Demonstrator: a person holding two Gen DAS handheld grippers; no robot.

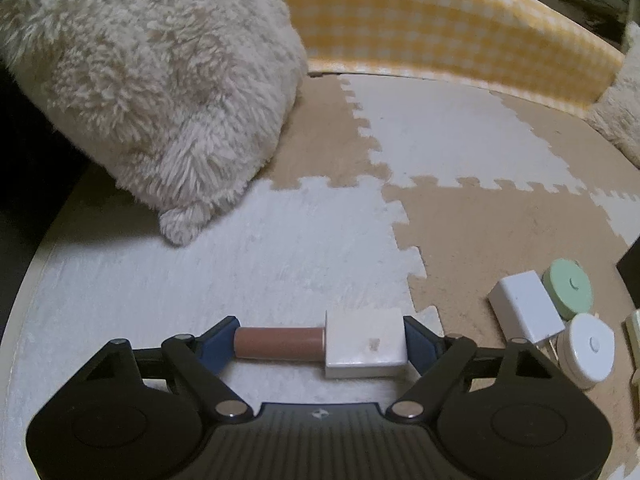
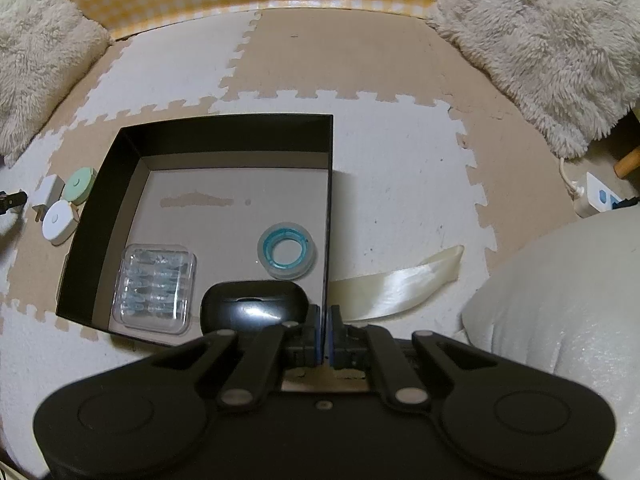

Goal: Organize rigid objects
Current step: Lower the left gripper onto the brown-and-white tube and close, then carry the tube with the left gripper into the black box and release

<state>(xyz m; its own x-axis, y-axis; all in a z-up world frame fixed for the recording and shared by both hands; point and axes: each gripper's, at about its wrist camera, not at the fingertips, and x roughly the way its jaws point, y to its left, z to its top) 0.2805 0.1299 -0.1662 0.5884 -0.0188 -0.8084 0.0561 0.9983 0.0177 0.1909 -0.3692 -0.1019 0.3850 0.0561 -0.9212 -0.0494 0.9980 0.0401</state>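
Crosswise, brown cylinder [image 1: 278, 343], white cube cap [image 1: 365, 343]

You'll find no readable text, label, brand or number in either view; the only mark is a small emblem on the left gripper [image 1: 322, 344] body, too small to make out.

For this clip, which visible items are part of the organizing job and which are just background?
Job items:
- black open box, right gripper clamped on its wall
- brown cylinder with white block end, in left gripper
- clear plastic case, blue tape roll, black oval case, inside box
- white charger, green and white round cases, outside

Background:
- fluffy cushions
- cream ribbon
- power strip
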